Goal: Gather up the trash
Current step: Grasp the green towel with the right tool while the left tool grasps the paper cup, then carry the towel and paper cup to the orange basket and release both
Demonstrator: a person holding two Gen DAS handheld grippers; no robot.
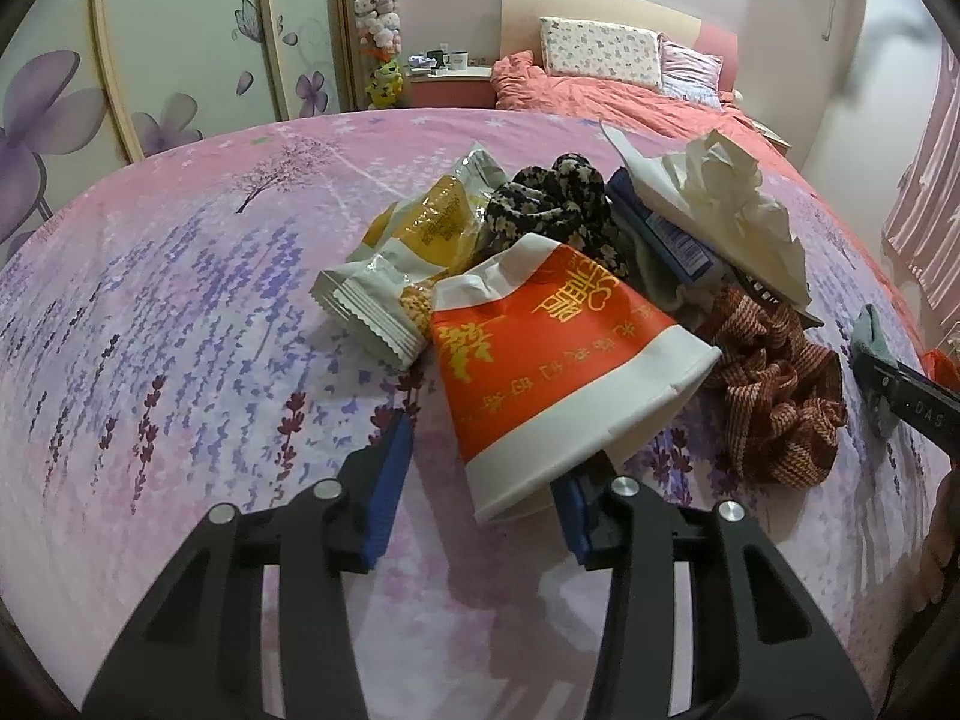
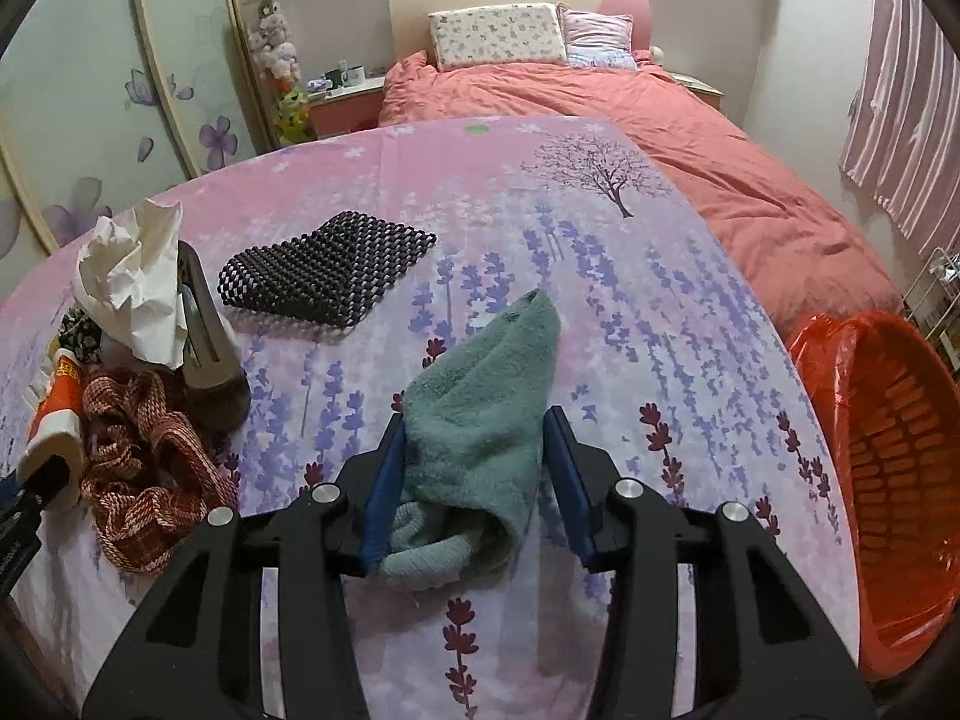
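On the lavender-print sheet (image 1: 180, 330) the left wrist view counts one orange and white paper cup (image 1: 552, 360) lying on its side, one yellow and silver snack wrapper (image 1: 414, 252), one crumpled white tissue (image 1: 732, 192), one blue packet (image 1: 666, 234), one dark floral scrunchie (image 1: 558, 204) and one rust-red woven scrunchie (image 1: 780, 384). The left gripper (image 1: 486, 486) has its jaws spread, the cup's open rim lying between the blue pads (image 1: 390, 468) with a gap on the left side; whether the right pad touches the cup cannot be told. The wrapper lies ahead and left of it, the tissue far ahead to the right, the red scrunchie just right.

The right wrist view adds what the left one lacks: one black mesh mat (image 2: 324, 276) ahead and left of the right gripper (image 2: 480, 468), and one basket lined with an orange bag (image 2: 888, 456) off its right side, beyond the bed edge. The right gripper's jaws are parted around one teal towel (image 2: 486, 414), which fills the space between them; the left pad touches it, the right stands just beside. The wrapper and the blue packet are hidden in this view.
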